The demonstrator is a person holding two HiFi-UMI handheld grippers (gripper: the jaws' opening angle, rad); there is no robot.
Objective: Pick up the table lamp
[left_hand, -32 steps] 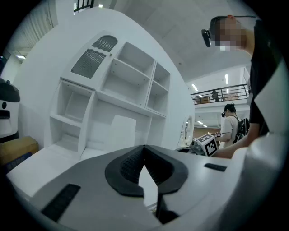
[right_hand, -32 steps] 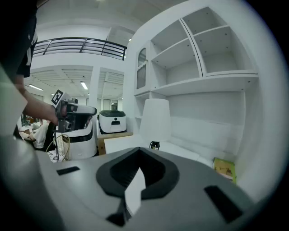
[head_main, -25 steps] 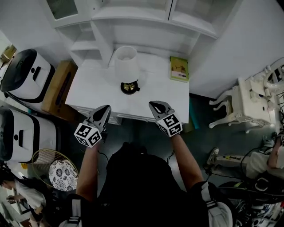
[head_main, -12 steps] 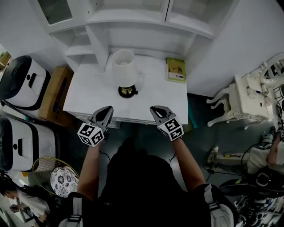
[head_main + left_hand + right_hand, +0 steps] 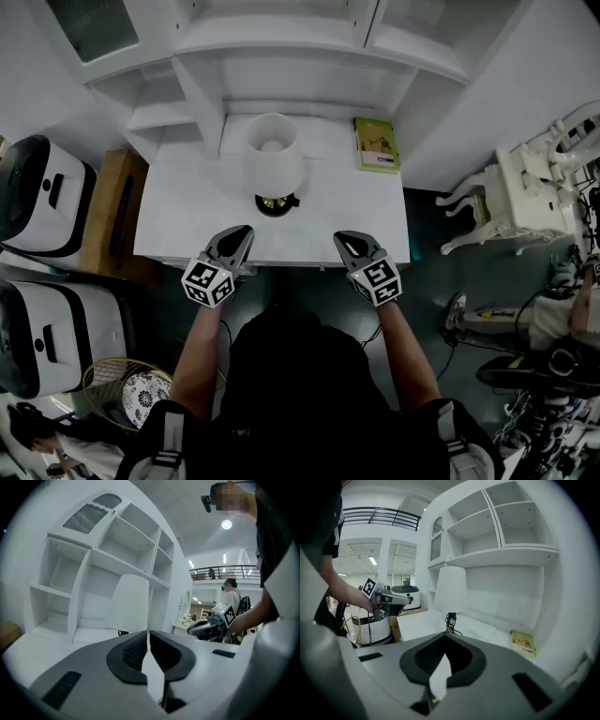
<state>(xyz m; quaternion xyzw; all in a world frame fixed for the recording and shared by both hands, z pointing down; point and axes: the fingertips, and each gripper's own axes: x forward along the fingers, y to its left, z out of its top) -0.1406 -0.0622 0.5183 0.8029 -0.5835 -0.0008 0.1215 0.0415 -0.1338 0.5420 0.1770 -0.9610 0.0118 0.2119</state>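
The table lamp has a white shade point(image 5: 273, 153) and a dark round base point(image 5: 276, 202). It stands upright at the back middle of the white table point(image 5: 183, 211). Both grippers hover at the table's front edge, apart from the lamp. My left gripper point(image 5: 242, 236) is in front of the lamp and to its left, my right gripper point(image 5: 345, 243) to its right. In the left gripper view the shade point(image 5: 130, 603) rises straight beyond the shut jaw tips point(image 5: 148, 631). The right gripper view shows the shade point(image 5: 451, 589) and stem beyond shut tips point(image 5: 444, 635). Neither holds anything.
A white shelf unit point(image 5: 281, 56) backs the table. A green book point(image 5: 376, 143) lies at the table's back right. Two white-and-black appliances point(image 5: 42, 197) and a cardboard box point(image 5: 114, 211) stand to the left. A white ornate chair point(image 5: 525, 192) stands to the right.
Both grippers have come forward and down to the table's front edge, the left one more than the right. The lamp has stayed put.
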